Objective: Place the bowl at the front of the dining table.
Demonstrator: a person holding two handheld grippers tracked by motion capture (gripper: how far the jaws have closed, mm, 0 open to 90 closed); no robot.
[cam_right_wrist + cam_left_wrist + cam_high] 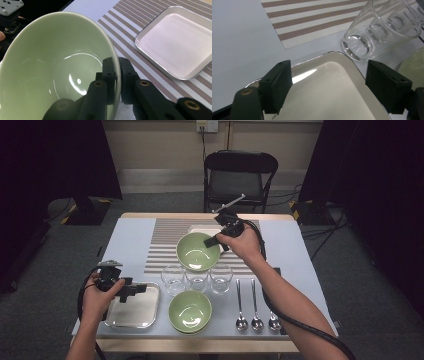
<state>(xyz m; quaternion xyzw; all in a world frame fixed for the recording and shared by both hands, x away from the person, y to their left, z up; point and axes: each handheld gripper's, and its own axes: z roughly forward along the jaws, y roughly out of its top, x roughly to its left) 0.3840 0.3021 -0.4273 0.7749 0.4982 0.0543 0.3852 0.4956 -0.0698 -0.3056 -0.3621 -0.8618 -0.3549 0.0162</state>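
My right gripper (220, 240) (117, 75) is shut on the rim of a pale green bowl (197, 252) (50, 67), one jaw inside and one outside. The bowl hangs tilted above the striped placemat (162, 245), just behind a row of three clear glasses (196, 279). My left gripper (136, 289) (328, 82) is open with nothing between its jaws, low over the far end of a shiny metal tray (131, 314) (332, 100). A second green bowl (190, 311) sits on the table at the front centre.
A white rectangular plate (201, 230) (176, 42) lies at the back of the placemat. Three spoons (256, 306) lie at the front right. The nearest glass (382, 27) stands just beyond the tray's corner. A black folding chair (240, 172) stands behind the table.
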